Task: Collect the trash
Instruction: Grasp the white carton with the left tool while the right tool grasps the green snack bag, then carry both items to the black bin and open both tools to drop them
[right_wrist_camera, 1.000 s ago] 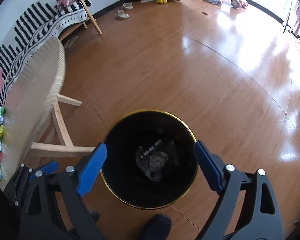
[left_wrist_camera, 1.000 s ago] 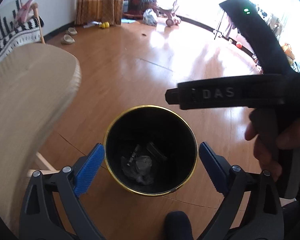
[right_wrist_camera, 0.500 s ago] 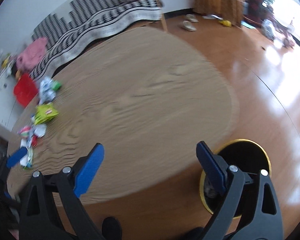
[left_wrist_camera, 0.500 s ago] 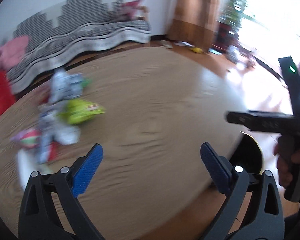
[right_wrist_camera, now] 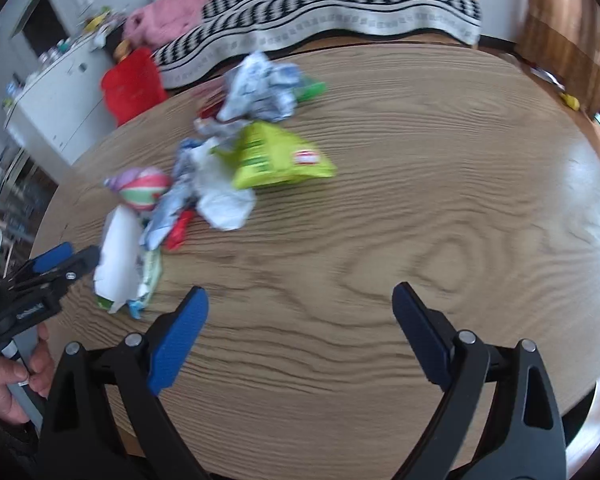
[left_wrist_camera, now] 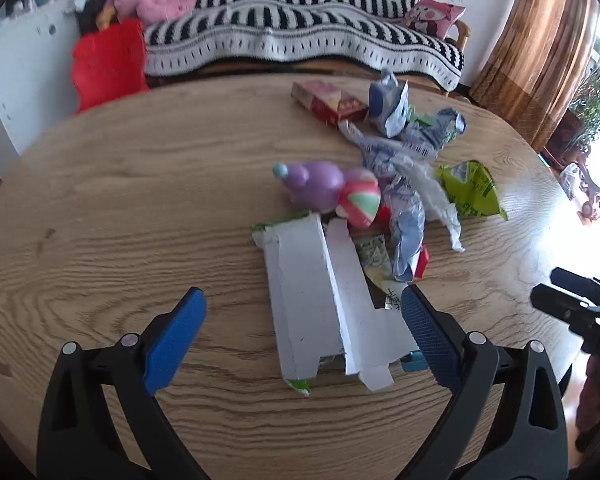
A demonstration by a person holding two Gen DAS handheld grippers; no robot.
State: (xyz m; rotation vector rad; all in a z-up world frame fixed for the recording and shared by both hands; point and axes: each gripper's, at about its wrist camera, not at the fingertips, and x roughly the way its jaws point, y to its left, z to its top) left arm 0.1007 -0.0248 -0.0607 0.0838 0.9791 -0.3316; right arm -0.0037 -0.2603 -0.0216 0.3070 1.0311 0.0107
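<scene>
The left hand-held gripper point(left_wrist_camera: 302, 334) hangs over the round wooden worktop point(left_wrist_camera: 100, 208) with its blue-padded jaws spread wide and nothing between them; under it lies a flattened white carton point(left_wrist_camera: 320, 300), its right edge just beside the right pad; beyond the carton the trash sits in a loose heap: a purple toy point(left_wrist_camera: 314, 184) touching a pink-and-green striped ball point(left_wrist_camera: 360, 198), crumpled blue-and-white wrappers point(left_wrist_camera: 404, 140), a green snack bag point(left_wrist_camera: 470, 188), a red box point(left_wrist_camera: 328, 100) at the far edge; the right hand-held gripper point(right_wrist_camera: 300, 334) is likewise wide open and empty, over bare wood well to the right of the heap; a hand point(right_wrist_camera: 8, 380) shows at the lower left of the right wrist view; a striped sofa point(left_wrist_camera: 300, 36) stands behind the worktop.
</scene>
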